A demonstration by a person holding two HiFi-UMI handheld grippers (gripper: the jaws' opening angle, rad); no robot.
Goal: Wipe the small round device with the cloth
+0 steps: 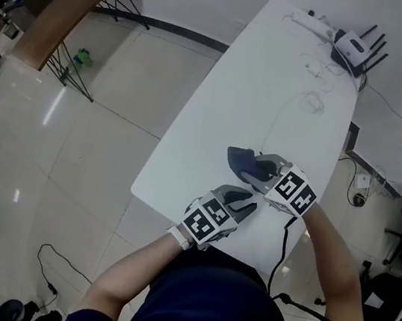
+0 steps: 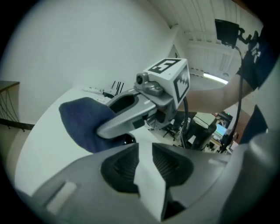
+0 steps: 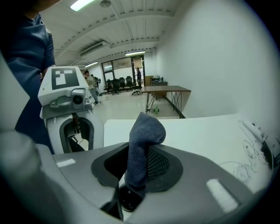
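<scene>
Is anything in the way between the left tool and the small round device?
Nothing visible. Only bare table lies between the open left tool and the device, which peeks out dark under the right tool and the cloth it pinches.

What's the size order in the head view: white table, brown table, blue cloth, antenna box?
Largest: white table.
Next: brown table.
Then blue cloth and antenna box look about alike; the box lies farther from the camera, so I won't rank them.
</scene>
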